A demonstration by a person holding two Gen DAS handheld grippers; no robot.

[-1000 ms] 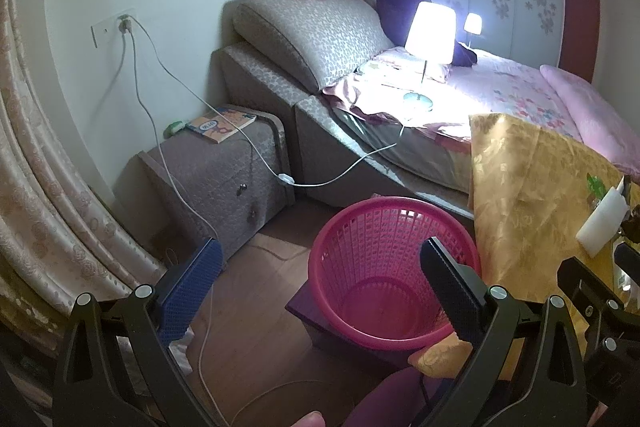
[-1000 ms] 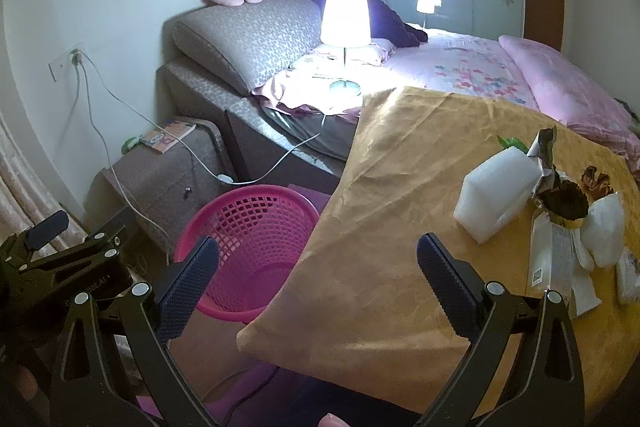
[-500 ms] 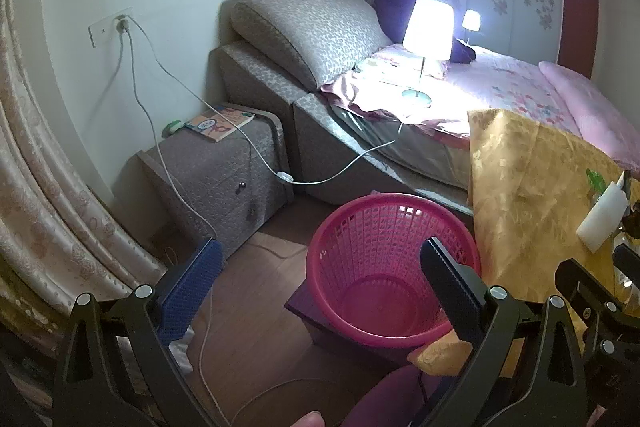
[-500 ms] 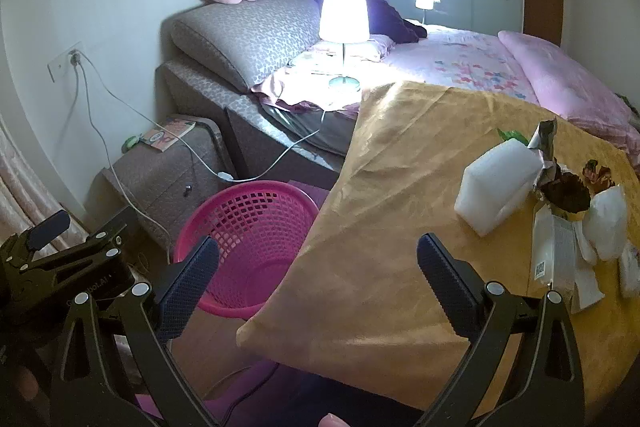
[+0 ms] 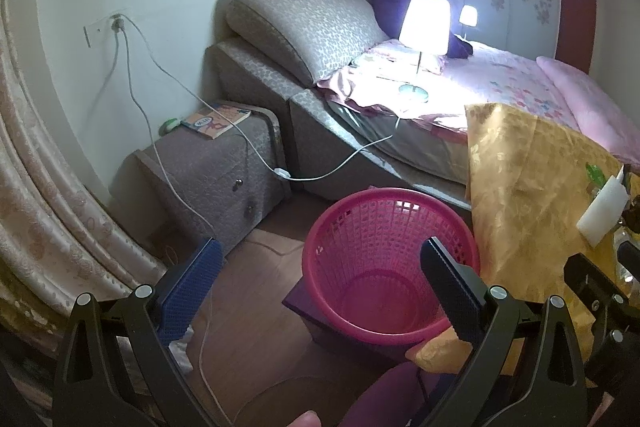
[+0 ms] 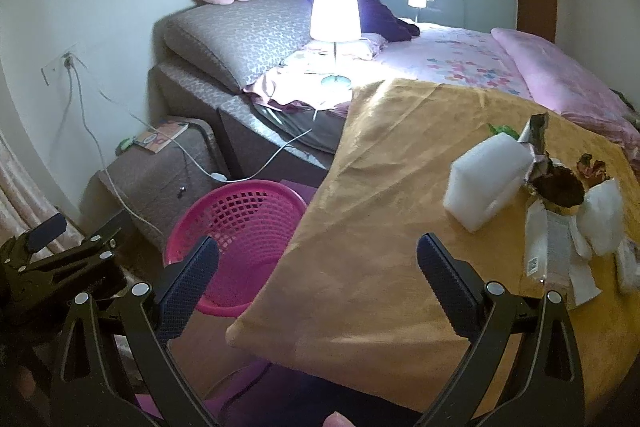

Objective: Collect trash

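Pink basket [image 5: 384, 267] on floor beside the surface [image 6: 384, 211], empty; trash pile [image 6: 560, 211] untouched on gold cloth, right side; left hand-held gripper [image 5: 320, 279] and right hand-held gripper [image 6: 316, 275] both spread wide, grasping nothing; collecting not yet begun.

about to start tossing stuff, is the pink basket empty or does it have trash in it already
Empty. The left wrist view looks down into the pink basket and shows only its bare bottom and mesh walls.
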